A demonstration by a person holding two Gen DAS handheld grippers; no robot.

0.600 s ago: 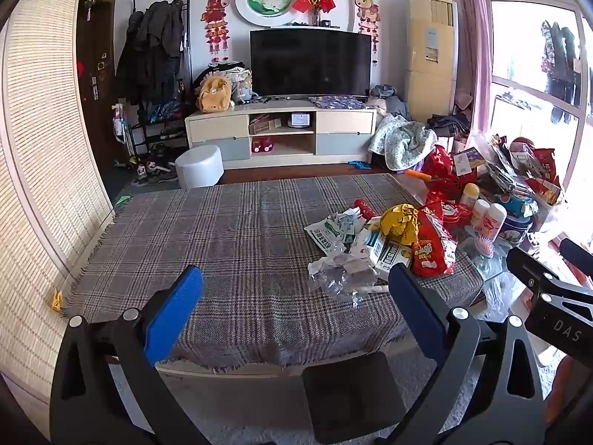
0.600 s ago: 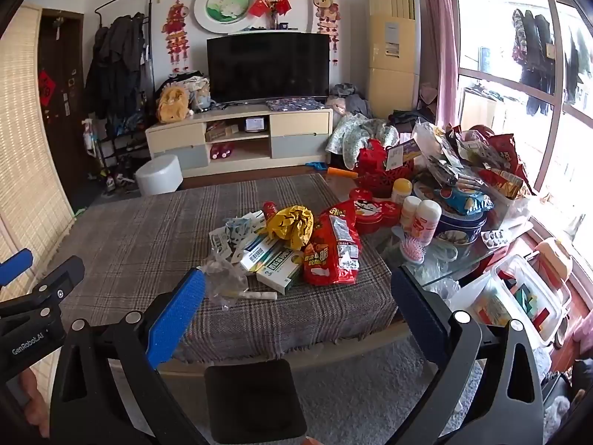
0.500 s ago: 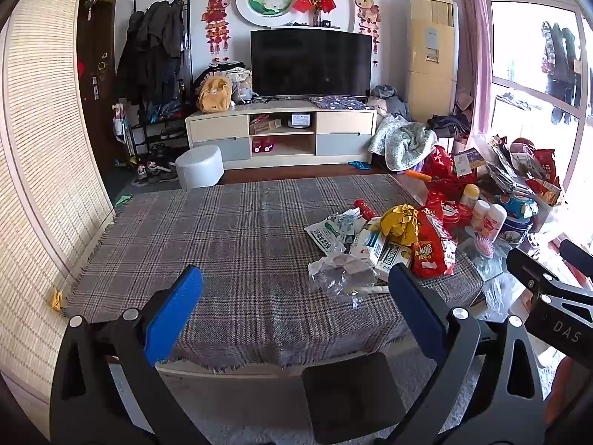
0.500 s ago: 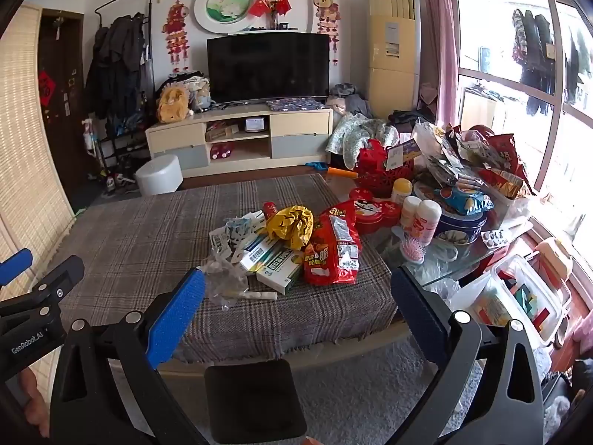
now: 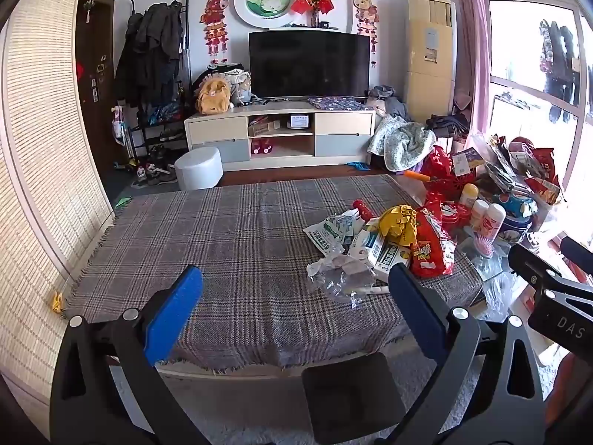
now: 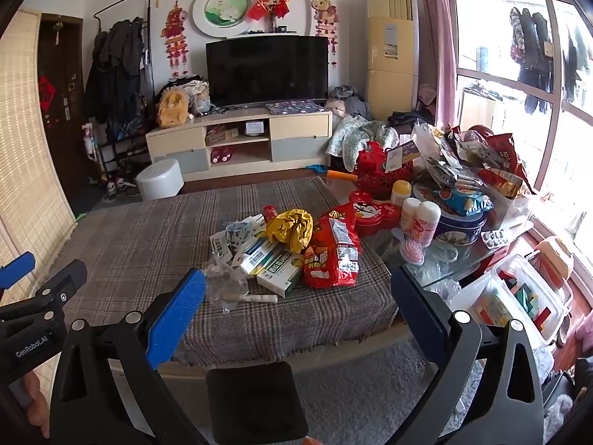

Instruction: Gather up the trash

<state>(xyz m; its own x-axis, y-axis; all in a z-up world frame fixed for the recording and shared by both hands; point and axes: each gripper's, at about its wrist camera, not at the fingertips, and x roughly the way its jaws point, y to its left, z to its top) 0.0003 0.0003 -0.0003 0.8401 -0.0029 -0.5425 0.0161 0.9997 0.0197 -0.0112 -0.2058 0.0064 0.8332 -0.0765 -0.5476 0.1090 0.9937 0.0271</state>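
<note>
Both your grippers are spread wide w/ nothing between the pads: left gripper (image 5: 292, 289) and right gripper (image 6: 296, 289). No change vs 0.6 s ago, both hover at the near edge of the table (image 5: 229, 244) in the same pose, trash untouched. So collecting hasn't started, imo you're still lining up.

Trash pile sits on the plaid cloth, right half of the table, ahead of the right gripper and off to the right of the left one:
- clear crumpled plastic wrap (image 6: 224, 282), nearest, w/ a thin white stick (image 6: 255, 298) lying flat beside it
- two green/white cartons (image 6: 272, 263), flat, overlapping
- crumpled yellow wrapper (image 6: 291, 228) resting on top of the cartons
- red snack bag (image 6: 333, 250), flat, touching the cartons' right side
- torn white/green wrapper (image 5: 330, 228) at the back

Light, crinkly stuff; the wrap prob. easiest first grab.
</note>
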